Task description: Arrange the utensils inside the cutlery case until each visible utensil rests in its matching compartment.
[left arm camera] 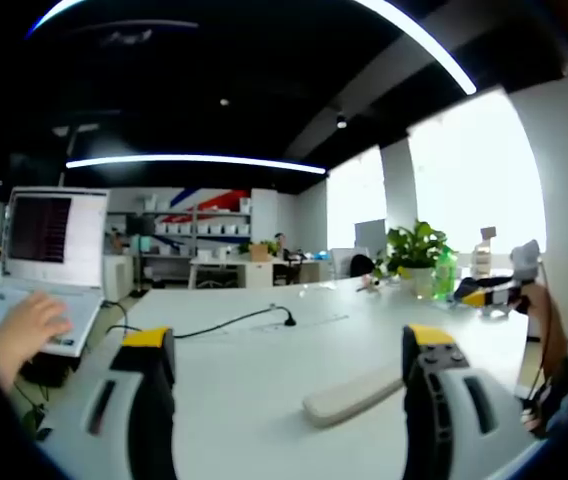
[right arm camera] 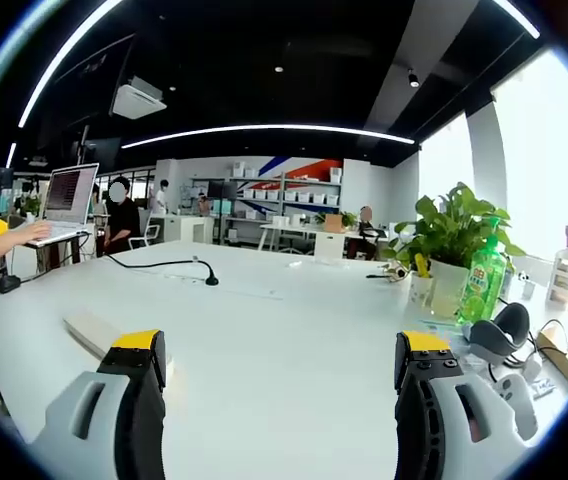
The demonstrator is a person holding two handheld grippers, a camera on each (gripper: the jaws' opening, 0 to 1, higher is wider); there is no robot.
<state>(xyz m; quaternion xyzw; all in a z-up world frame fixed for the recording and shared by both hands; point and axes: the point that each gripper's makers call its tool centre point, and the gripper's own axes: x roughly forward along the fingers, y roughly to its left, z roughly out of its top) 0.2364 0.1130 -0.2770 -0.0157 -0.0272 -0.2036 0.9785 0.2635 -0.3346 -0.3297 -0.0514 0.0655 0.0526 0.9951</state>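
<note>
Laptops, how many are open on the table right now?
1: the laptop sits at the table's far left edge under a person's hand; it shows again small in the right gripper view.

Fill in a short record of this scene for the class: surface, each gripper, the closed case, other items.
Surface: white table
Left gripper: open, empty, above the table
Right gripper: open, empty
Case: pale flat cutlery case, closed, lying on the table
Utensils: none out
Other: laptop with a hand on it; potted plant; green bottle
</note>
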